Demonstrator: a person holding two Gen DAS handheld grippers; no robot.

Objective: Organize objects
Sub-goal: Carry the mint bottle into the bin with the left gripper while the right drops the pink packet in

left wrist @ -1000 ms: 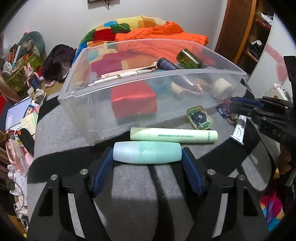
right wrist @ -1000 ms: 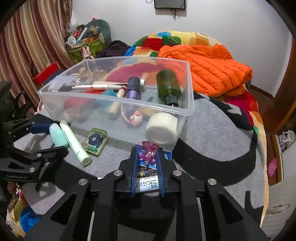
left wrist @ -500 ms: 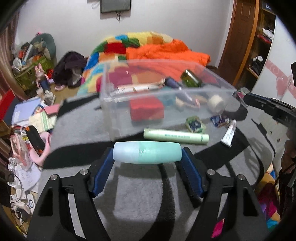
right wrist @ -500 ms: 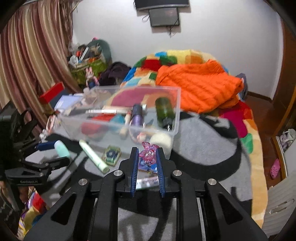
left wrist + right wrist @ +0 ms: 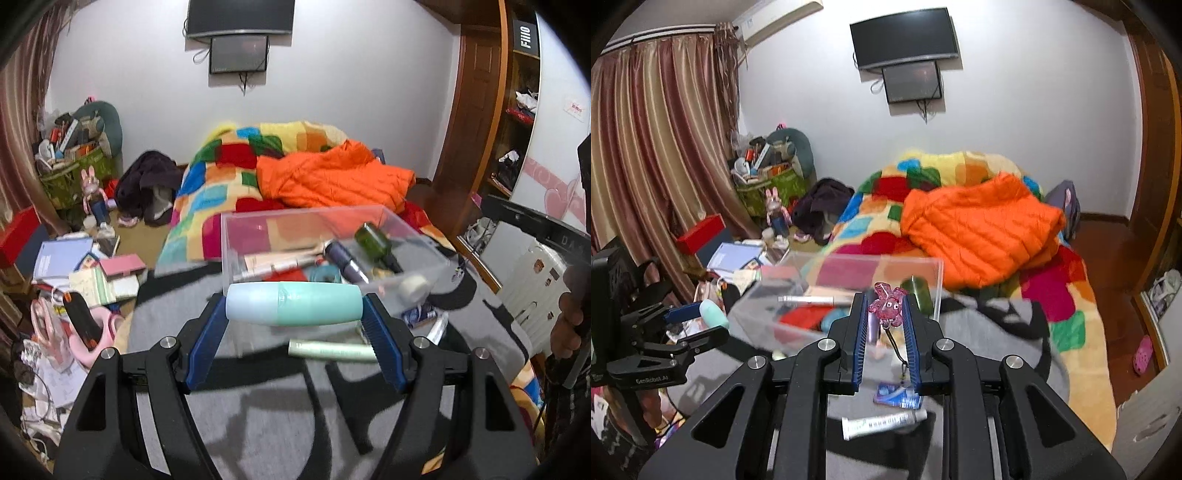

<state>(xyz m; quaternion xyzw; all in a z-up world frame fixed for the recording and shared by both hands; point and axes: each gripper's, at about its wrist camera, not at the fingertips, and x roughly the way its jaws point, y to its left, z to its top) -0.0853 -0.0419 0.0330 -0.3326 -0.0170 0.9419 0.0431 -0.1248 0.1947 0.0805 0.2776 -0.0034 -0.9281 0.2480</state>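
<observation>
My left gripper (image 5: 294, 306) is shut on a pale blue and mint bottle (image 5: 293, 303), held crosswise by its two ends above the grey blanket. Beyond it stands the clear plastic bin (image 5: 424, 242) holding a green bottle (image 5: 371, 240), a purple tube and other items. A light green tube (image 5: 332, 350) lies on the blanket below the held bottle. My right gripper (image 5: 886, 308) is shut on a pink translucent charm (image 5: 887, 304) whose cord hangs down. In the right wrist view the bin (image 5: 936, 275) sits just ahead, with the left gripper (image 5: 701, 321) and its bottle at the left.
A white tube (image 5: 882, 421) and a blue packet (image 5: 897, 395) lie on the grey blanket (image 5: 990, 328) under the right gripper. An orange jacket (image 5: 332, 177) lies on the patchwork bedspread behind the bin. Books and clutter (image 5: 81, 269) cover the floor at left. A white suitcase (image 5: 532, 273) stands at right.
Both grippers have risen with their loads and tilted upward. The bin and the items on the blanket now appear lower and farther away, and the wall with the screen has come into view.
</observation>
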